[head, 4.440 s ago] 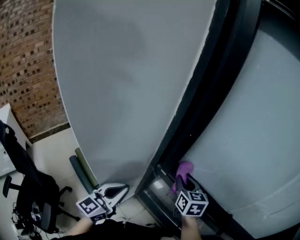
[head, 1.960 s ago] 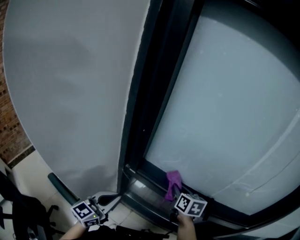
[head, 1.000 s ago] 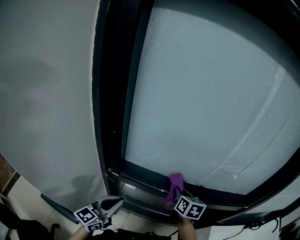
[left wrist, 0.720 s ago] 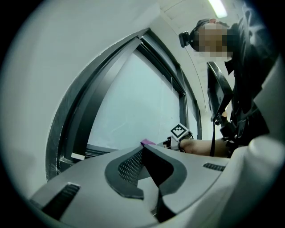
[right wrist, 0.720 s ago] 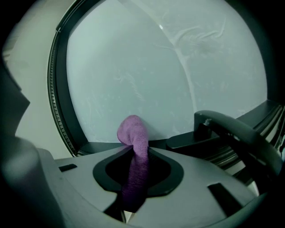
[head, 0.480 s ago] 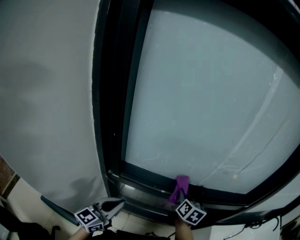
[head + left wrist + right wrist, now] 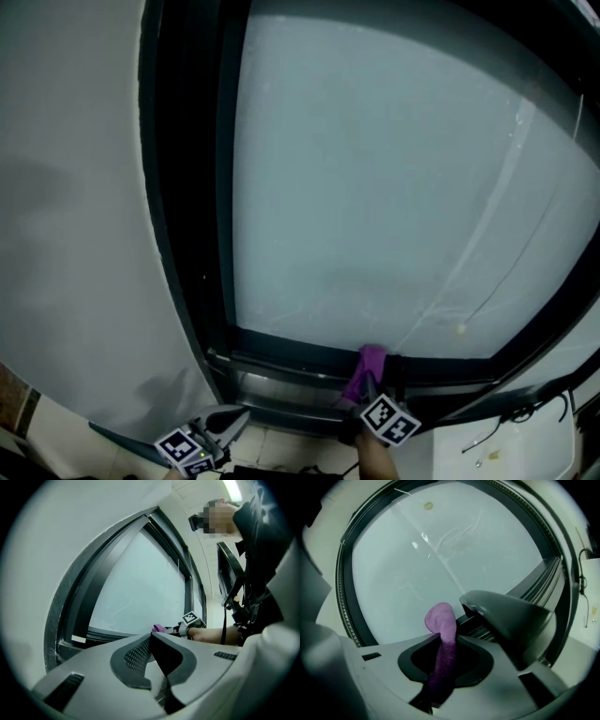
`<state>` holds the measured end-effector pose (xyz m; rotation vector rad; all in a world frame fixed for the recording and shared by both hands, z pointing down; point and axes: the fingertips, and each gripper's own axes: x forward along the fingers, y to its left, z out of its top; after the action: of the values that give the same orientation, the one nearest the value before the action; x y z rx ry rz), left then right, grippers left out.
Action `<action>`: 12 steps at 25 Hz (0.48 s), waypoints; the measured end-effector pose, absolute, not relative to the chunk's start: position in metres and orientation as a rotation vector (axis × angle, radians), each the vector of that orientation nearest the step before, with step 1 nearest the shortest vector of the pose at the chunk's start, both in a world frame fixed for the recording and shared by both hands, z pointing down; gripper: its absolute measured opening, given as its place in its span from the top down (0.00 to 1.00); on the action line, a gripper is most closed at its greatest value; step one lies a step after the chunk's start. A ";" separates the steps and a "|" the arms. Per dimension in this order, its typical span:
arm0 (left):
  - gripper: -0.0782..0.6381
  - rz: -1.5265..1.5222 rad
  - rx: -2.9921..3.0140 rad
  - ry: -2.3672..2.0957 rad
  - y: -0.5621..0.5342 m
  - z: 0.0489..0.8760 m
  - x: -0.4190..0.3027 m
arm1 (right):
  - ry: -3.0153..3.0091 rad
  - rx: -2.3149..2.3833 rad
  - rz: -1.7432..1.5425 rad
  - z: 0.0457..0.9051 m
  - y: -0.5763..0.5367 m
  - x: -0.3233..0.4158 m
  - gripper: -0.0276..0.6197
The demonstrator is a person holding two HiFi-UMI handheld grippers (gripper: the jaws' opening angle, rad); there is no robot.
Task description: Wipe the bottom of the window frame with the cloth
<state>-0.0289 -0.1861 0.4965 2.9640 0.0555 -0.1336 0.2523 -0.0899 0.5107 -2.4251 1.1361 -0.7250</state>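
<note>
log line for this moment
right tongs: shut on cloth | cloth: at bottom of window frame | left tongs: shut, empty

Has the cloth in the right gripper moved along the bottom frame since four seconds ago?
Yes. The purple cloth held by the right gripper has slid rightward along the bottom frame, farther from the window's lower left corner than before.
</note>
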 end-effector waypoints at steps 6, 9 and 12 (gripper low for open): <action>0.90 -0.161 2.965 -0.004 -0.183 0.498 -0.030 | 1.095 -2.390 -0.636 0.511 -0.073 0.254 0.83; 0.90 -0.142 2.961 -0.010 -0.178 0.496 -0.022 | 1.143 -2.367 -0.633 0.513 -0.069 0.252 0.83; 0.90 -0.174 2.988 0.011 -0.170 0.490 -0.004 | 1.191 -2.360 -0.649 0.515 -0.062 0.255 0.83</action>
<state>-0.0038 -0.1697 0.4898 2.9882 0.0106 -0.1740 0.2555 -0.0622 0.5153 -2.3602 1.1907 -0.6491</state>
